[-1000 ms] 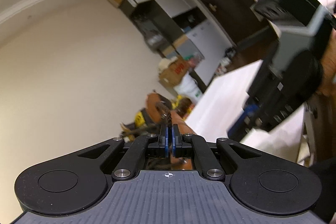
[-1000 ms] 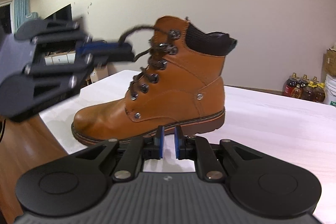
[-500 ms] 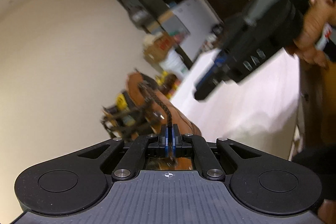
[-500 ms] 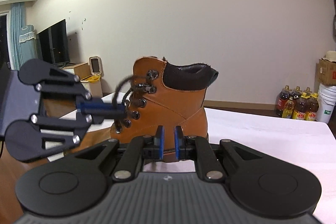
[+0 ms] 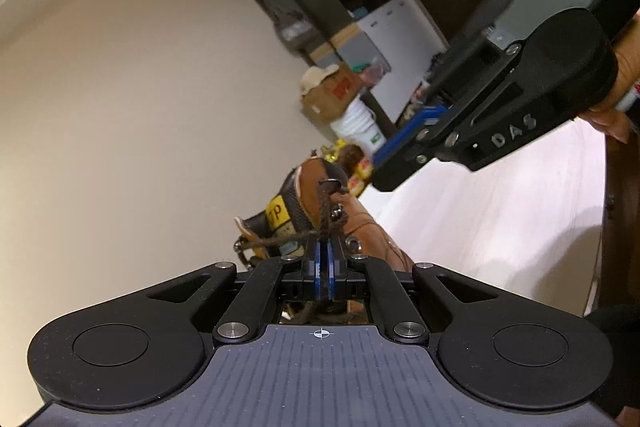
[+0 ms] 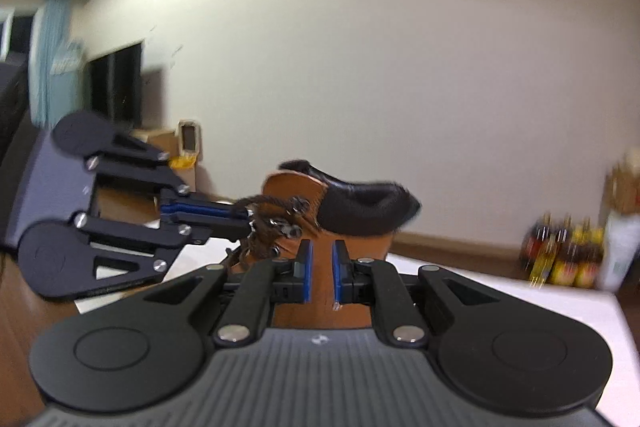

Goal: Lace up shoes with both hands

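Two grippers | left gripper (image 5: pixel 322 259) jaws clenched on lace (image 5: pixel 326 215), drawn taut from boot (image 6: pixel 320 227) standing on worktop (image 6: pixel 500 291) | right gripper (image 6: pixel 320 267) jaws parted, empty, boot's ankle straight ahead | left nearer the eyelets.

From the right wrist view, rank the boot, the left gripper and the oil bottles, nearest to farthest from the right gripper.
1. Boot, straight ahead of the right gripper.
2. Left gripper, to the left, clamping the lace.
3. Oil bottles, far right by the wall.
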